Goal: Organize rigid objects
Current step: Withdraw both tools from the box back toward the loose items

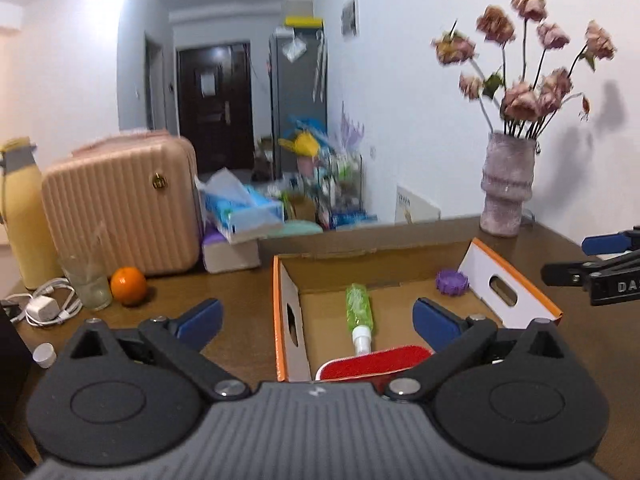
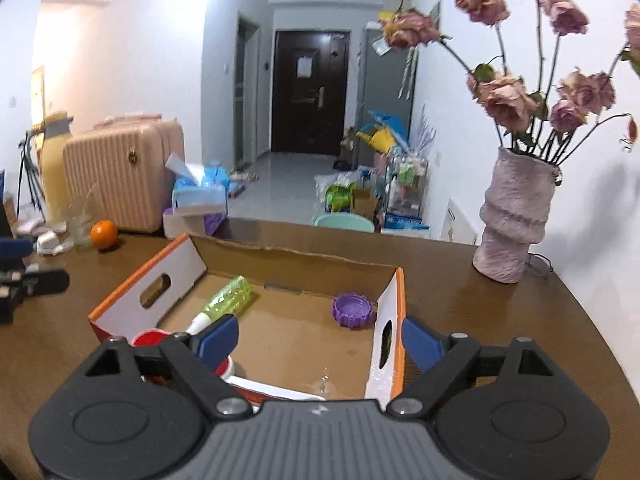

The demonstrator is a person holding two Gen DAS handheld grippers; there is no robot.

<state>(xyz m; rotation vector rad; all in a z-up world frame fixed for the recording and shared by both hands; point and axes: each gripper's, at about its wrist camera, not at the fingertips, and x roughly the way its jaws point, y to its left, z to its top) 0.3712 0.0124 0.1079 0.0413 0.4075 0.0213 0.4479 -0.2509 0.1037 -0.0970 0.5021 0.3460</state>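
Note:
An open cardboard box (image 1: 290, 312) (image 2: 384, 316) with orange-edged white flaps sits on the brown table. Inside lie a green spray bottle (image 1: 359, 310) (image 2: 230, 296), a purple ridged lid (image 1: 452, 281) (image 2: 353, 309) and a red and white brush-like thing (image 1: 372, 362) (image 2: 150, 338) at the near end. My left gripper (image 1: 316, 322) is open and empty, straddling the box's left wall. My right gripper (image 2: 320, 338) is open and empty, straddling the box's right wall; it also shows at the right edge of the left wrist view (image 1: 592, 268).
An orange (image 1: 128, 285) (image 2: 103, 233), a glass (image 1: 88, 280), a white charger with cable (image 1: 44, 306), a small white cap (image 1: 44, 355), a pink suitcase (image 1: 120, 208), a yellow bottle (image 1: 22, 216) and tissue packs (image 1: 240, 216) stand left. A vase of dried roses (image 1: 506, 188) (image 2: 514, 216) stands back right.

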